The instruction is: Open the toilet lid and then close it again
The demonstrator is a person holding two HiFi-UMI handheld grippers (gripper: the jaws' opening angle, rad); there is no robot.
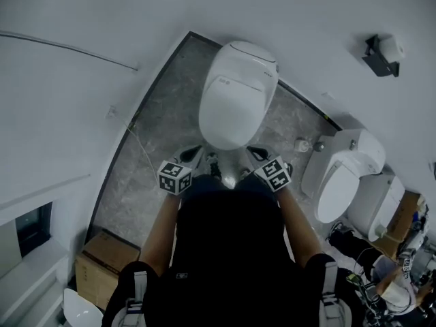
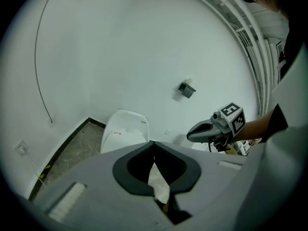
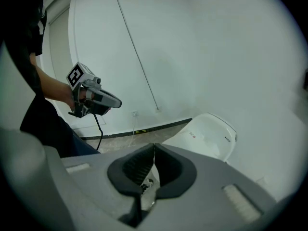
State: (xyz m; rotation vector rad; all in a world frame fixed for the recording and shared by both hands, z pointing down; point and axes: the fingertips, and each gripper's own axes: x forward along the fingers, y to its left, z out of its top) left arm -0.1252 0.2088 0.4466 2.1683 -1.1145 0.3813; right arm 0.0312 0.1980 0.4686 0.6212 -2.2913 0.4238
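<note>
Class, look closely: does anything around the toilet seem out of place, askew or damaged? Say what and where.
The toilet looks intact, its lid shut. Oddities: a second toilet stands askew to its right, a cardboard box sits at lower left, and a loose cable trails over the floor.

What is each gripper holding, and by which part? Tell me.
Nothing. Left gripper and right gripper are shut and empty, clear of the toilet lid.

Grey marbled floor (image 1: 157,114) between white walls. A white toilet (image 1: 235,97), lid shut, stands at its far edge. A second toilet (image 1: 340,182) stands by the right edge, a cardboard box (image 1: 102,261) in the near left corner.
</note>
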